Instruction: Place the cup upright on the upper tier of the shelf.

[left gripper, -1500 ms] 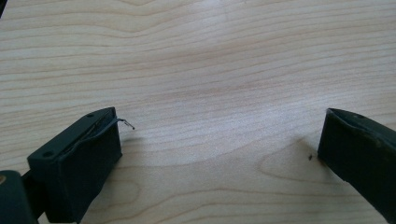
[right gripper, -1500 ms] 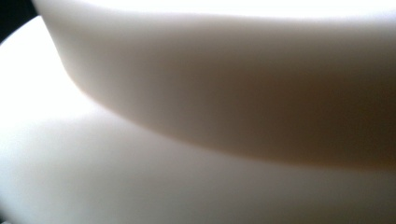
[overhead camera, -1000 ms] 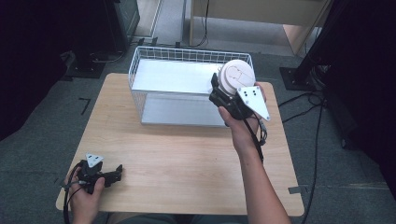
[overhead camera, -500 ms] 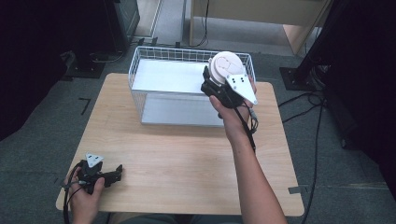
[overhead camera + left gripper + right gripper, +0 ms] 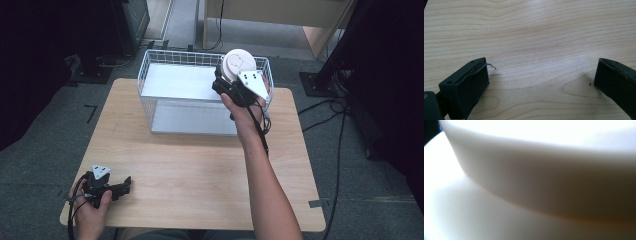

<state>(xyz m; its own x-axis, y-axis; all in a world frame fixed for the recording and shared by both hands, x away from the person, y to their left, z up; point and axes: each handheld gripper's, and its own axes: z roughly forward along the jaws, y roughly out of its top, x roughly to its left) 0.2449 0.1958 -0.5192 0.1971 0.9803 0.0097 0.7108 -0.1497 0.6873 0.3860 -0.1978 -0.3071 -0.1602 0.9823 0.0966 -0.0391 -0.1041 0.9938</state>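
- left gripper sits at the bench's 7 o'clock corner, held low over the wood; the left gripper view has its fingers spread wide with bare bench between them, nothing held.
- person's left hand wraps the grip, idle, well apart from the work.
- right forearm runs from 6 o'clock up toward 1 o'clock of the bench.
- right gripper is up at the basket's right end, grey plate on top; it carries a white round dish, looks like a bowl or plate seen foot-side up, tilted.
- right gripper view: white dish wall and rim pressed right up to the lens, own fingers hidden behind it; judged clamped on the dish rim, since the dish hangs off the gripper in the high view.
- wire basket stands at 12 o'clock of the bench, white liner floor, long axis running 9 to 3.
- key relation: dish is over the basket's 3 o'clock end, basket floor lies below and toward 9 o'clock from the fingers.
- right hand is far nearer; the left plays no part.
- likely next: lower the dish into the basket, keeping clear of the wire rim.
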